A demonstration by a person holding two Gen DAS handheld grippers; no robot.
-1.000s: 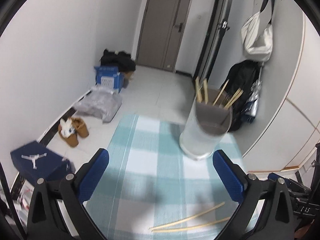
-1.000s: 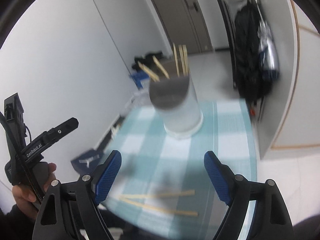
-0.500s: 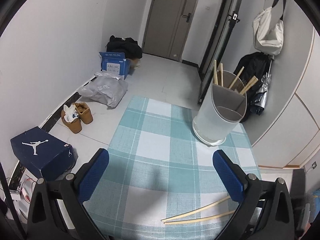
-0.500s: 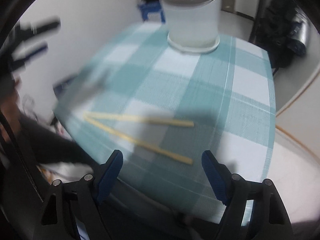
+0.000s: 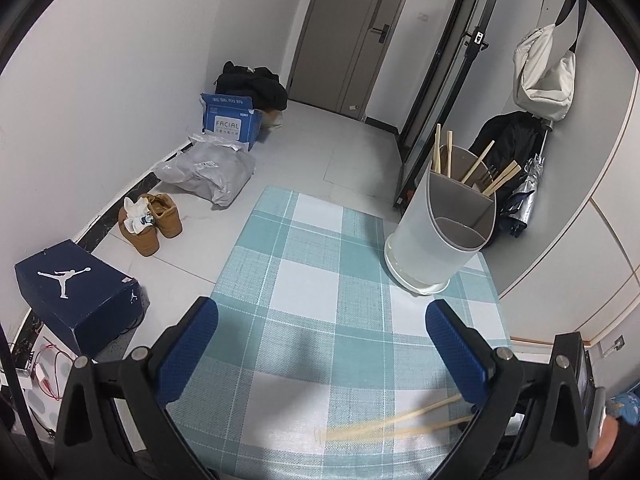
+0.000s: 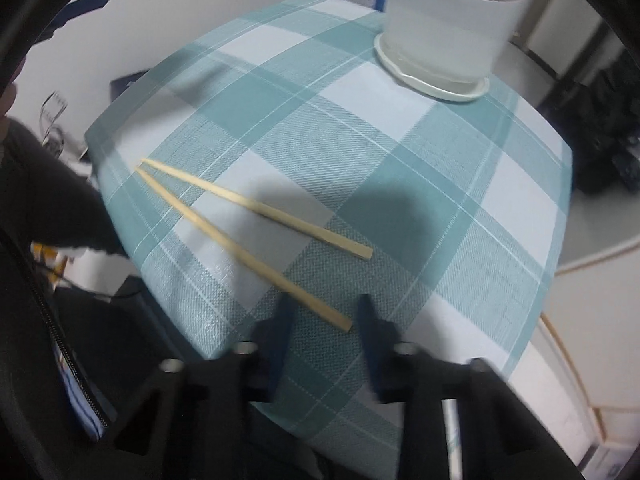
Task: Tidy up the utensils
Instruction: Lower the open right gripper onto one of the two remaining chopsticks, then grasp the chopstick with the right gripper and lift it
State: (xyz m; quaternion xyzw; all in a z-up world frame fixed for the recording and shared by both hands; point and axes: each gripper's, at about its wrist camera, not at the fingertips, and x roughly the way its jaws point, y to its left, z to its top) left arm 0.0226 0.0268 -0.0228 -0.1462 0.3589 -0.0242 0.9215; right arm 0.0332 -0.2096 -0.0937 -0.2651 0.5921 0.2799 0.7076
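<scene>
My right gripper [image 6: 324,312] has dropped to the checked cloth [image 6: 400,160] and its jaws are closing, pads not yet pressing, so pickup is starting; the nearer chopstick [image 6: 240,248] ends between them; the second chopstick [image 6: 256,208] lies just beyond; the holder [image 6: 448,28] stands farthest; my left gripper [image 5: 320,344] hangs wide open, empty.
</scene>
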